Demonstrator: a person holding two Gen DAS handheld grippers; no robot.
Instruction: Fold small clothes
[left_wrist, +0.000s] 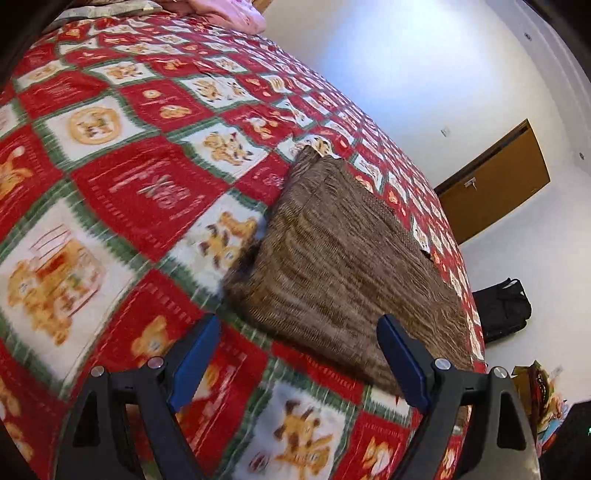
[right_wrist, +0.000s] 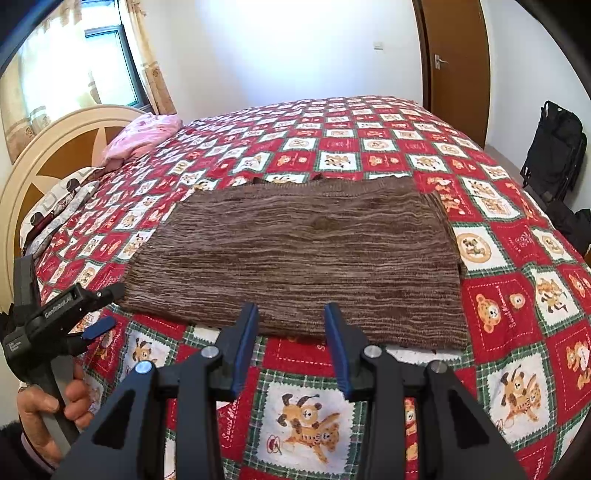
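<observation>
Left wrist view: the left gripper (left_wrist: 297, 328) is held spread and empty just above the near edge of the bedspread (left_wrist: 122, 192), beside a corner of the folded brown knit garment (left_wrist: 343, 258). Right wrist view: the right gripper (right_wrist: 290, 317) is spread, nothing between its blue pads, at the garment's near edge; "Sweet" is legible on the bedspread's bear squares.

Left gripper (left_wrist: 295, 354) jaws wide apart, empty; right gripper (right_wrist: 291, 347) jaws parted, empty.
</observation>
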